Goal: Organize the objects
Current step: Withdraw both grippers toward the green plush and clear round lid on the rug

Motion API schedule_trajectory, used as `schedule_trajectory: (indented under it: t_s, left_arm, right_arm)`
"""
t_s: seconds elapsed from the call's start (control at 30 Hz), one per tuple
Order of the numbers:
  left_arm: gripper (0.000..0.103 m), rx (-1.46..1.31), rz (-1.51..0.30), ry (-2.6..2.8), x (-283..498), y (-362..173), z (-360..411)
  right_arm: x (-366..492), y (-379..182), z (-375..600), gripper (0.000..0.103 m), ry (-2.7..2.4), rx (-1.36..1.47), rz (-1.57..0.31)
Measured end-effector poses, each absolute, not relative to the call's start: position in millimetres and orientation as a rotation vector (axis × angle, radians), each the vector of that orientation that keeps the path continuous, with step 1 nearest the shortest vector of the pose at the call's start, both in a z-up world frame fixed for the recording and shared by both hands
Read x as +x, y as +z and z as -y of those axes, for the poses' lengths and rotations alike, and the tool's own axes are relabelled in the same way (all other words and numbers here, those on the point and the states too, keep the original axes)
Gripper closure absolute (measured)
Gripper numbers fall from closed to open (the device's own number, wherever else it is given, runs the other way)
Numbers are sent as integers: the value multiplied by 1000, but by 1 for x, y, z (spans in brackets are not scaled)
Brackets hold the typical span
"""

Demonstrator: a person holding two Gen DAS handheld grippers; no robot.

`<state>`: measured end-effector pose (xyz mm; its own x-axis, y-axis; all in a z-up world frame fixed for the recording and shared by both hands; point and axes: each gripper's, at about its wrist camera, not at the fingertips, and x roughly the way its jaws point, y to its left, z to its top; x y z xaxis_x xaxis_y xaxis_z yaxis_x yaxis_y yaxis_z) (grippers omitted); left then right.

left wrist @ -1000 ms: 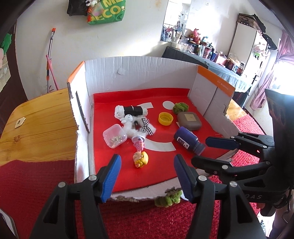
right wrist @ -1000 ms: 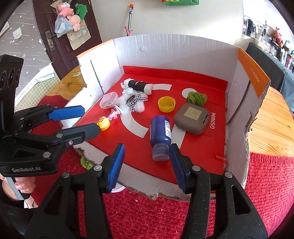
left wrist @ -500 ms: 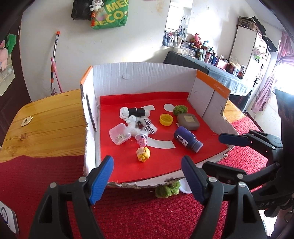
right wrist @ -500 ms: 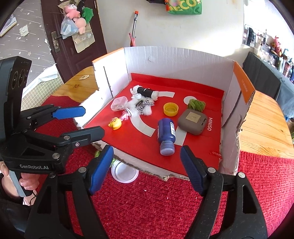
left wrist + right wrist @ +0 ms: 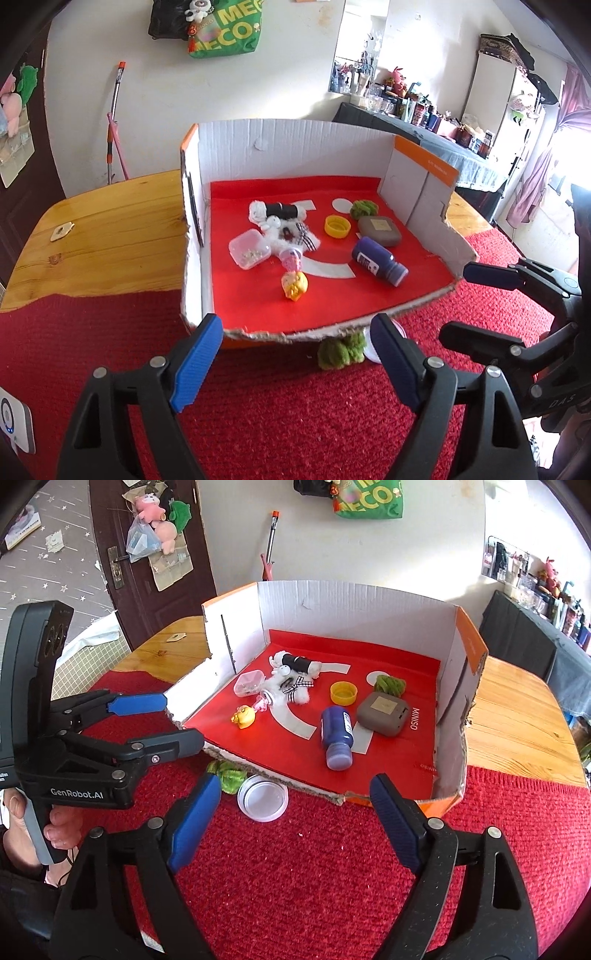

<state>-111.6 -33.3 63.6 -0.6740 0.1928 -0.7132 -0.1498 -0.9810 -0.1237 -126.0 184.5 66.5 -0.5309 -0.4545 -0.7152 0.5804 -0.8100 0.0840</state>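
An open cardboard box (image 5: 291, 158) (image 5: 469, 646) with a red floor holds a blue bottle (image 5: 378, 260) (image 5: 336, 736) lying on its side, a grey case (image 5: 379, 230) (image 5: 385, 714), a yellow cap (image 5: 337, 226) (image 5: 343, 693), a yellow toy (image 5: 294, 285) (image 5: 243, 716), a clear small box (image 5: 248, 248) (image 5: 249, 682), a white plush with a bow (image 5: 291, 236) (image 5: 291, 685) and a green scrunchie (image 5: 363, 209) (image 5: 389, 684). My left gripper (image 5: 295, 362) (image 5: 162, 720) and right gripper (image 5: 295, 819) (image 5: 469, 306) are open and empty over the red mat, in front of the box.
A green plush (image 5: 340, 350) (image 5: 229, 773) and a clear round lid (image 5: 263, 796) lie on the red mat (image 5: 277, 424) by the box's torn front edge. The wooden table (image 5: 103, 229) extends left and right (image 5: 517, 716). A white device (image 5: 14, 424) sits at the far left.
Both grippers have pulled back from the box and opened wider. The box now looks farther away and the lid and green plush show in front of it.
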Motion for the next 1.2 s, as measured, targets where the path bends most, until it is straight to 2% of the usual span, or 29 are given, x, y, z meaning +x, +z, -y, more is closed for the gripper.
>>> schedule_trajectory:
  t_s: [0.23,0.33,0.4,0.47,0.53,0.63,0.8,1.2]
  left_arm:
    - [20,-1167,22,2696,-102,55,24]
    - [26,-1178,-5,2681,-101,50,19]
    - [32,-1192,-16,2668,-101,47,18]
    - [39,-1204,-24,2661,-102,44,17]
    - [47,-1216,-34,2653,-103,40,16]
    - [52,-1226,-44,2638,-104,36,14]
    - [54,-1217,-78,2618,-106,34,7]
    - [71,-1211,-115,2583,-110,34,2]
  right_arm:
    - [-113,61,-186,20,-2296,1017,-224]
    - [-111,55,-187,22,-2309,1022,-244]
    - [-112,51,-187,39,-2304,1035,-244]
    - [-114,45,-187,43,-2289,1056,-241]
    - [-114,39,-185,44,-2278,1069,-253]
    - [-116,34,-181,46,-2264,1081,-259]
    - [-118,30,-175,48,-2244,1085,-266]
    - [-128,17,-159,51,-2204,1090,-302]
